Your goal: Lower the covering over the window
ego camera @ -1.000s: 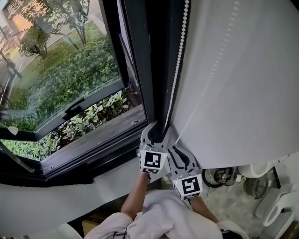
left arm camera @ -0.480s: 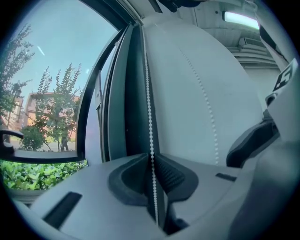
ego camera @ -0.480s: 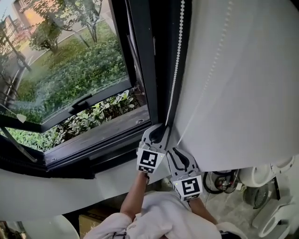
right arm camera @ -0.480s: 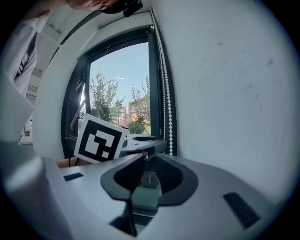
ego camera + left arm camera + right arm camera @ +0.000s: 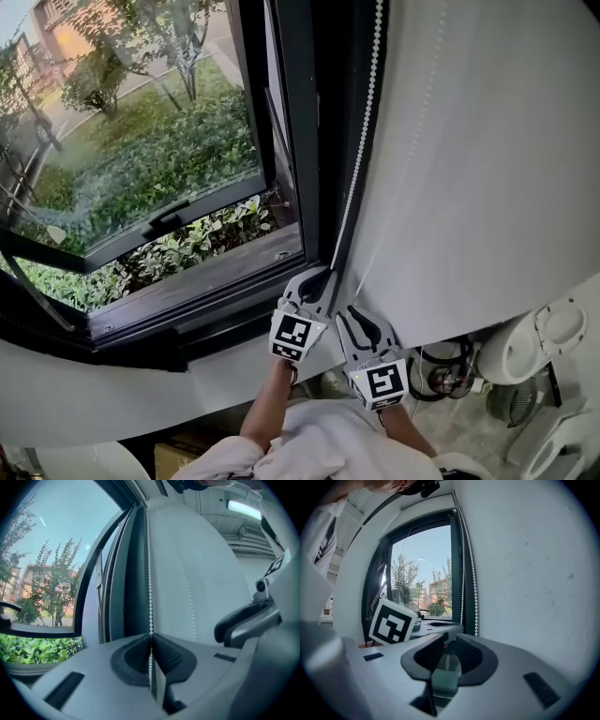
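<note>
We've just clamped our left gripper (image 5: 151, 641) on the chain (image 5: 150, 583); it runs straight up and down between frame (image 5: 136, 573) and blind (image 5: 197, 573); our right gripper (image 5: 446, 641) sits alongside, jaws apart, empty.

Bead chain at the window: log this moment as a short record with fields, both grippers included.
window: dark frame, glass uncovered, greenery outside
bead chain: white, runs straight down along the frame's right side
left gripper: jaws have just closed, pads pinching the bead chain
right gripper: jaws apart, nothing between them, close beside the left gripper
white surface: plain, to the right of the bead chain
</note>
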The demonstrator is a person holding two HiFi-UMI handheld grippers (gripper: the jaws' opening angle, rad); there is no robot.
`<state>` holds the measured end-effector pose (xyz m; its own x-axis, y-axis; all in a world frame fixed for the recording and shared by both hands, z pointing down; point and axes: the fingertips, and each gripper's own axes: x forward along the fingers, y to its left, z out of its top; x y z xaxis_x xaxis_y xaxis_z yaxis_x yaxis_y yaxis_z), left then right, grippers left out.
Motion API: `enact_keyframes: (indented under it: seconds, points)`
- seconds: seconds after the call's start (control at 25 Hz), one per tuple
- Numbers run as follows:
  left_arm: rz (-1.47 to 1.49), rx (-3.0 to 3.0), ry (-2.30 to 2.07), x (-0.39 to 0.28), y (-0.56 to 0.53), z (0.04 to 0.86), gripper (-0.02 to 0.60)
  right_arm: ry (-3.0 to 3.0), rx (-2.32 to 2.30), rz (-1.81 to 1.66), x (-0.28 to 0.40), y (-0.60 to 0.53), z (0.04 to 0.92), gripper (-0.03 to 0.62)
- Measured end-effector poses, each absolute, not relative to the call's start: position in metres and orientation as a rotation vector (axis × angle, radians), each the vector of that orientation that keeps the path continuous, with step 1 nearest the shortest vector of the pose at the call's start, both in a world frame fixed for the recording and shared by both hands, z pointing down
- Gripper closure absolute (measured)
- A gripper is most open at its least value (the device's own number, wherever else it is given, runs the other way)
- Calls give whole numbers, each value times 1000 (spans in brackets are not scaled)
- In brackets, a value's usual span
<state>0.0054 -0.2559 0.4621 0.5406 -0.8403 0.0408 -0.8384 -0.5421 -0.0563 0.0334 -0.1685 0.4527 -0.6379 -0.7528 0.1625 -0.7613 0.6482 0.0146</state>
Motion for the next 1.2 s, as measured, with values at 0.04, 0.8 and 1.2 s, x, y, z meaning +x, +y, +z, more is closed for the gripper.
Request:
enact_keyframes:
  seconds: [0.04, 0.8, 1.2]
  points:
    - [-94, -2744, 1470, 6, -250, 460, 563, -2707, 1266, 76, 33, -169, 450, 517]
    - [-10, -2883, 1334, 1, -182, 477, 563, -2784, 1333, -145, 7, -176, 358, 503]
    - [-4, -2904, 1277, 6, -170, 477, 563, -2815, 1398, -218, 0, -189, 326, 580]
